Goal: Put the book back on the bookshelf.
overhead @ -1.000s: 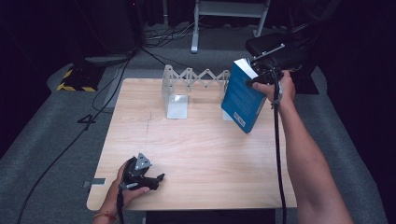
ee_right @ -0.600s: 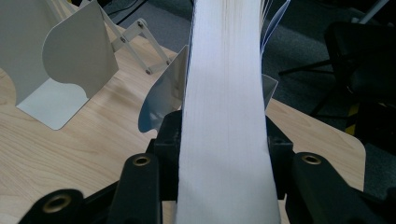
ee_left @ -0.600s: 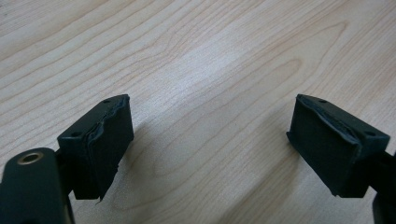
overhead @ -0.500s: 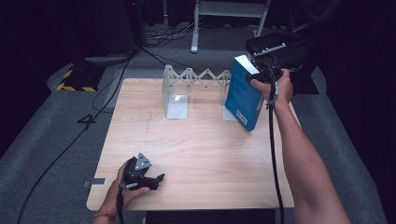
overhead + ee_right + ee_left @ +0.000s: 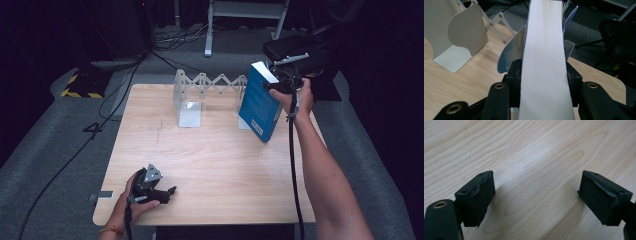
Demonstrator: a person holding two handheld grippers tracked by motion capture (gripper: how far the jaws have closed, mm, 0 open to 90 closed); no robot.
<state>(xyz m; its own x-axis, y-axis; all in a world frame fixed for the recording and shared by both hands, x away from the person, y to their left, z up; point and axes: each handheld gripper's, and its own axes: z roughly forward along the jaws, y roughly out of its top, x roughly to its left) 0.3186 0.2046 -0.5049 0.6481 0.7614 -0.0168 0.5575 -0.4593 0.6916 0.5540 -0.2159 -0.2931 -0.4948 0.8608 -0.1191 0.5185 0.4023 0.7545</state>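
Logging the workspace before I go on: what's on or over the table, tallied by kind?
Blue book: 1
White expanding bookend rack: 1
Grippers: 2, left gripper and right gripper
Total: 4

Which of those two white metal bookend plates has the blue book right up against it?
The right-hand plate, partly hidden behind the blue book clamped in the right gripper. The left plate stands alone.

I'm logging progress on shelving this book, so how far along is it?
Done: the right gripper is clamped on the blue book, which is tilted and lifted beside the expanding metal bookend rack at the table's far edge. In hand: carrying the book toward the rack's right end plate. Left: standing it upright in the rack and letting go. The left gripper is open, idle over the near table.
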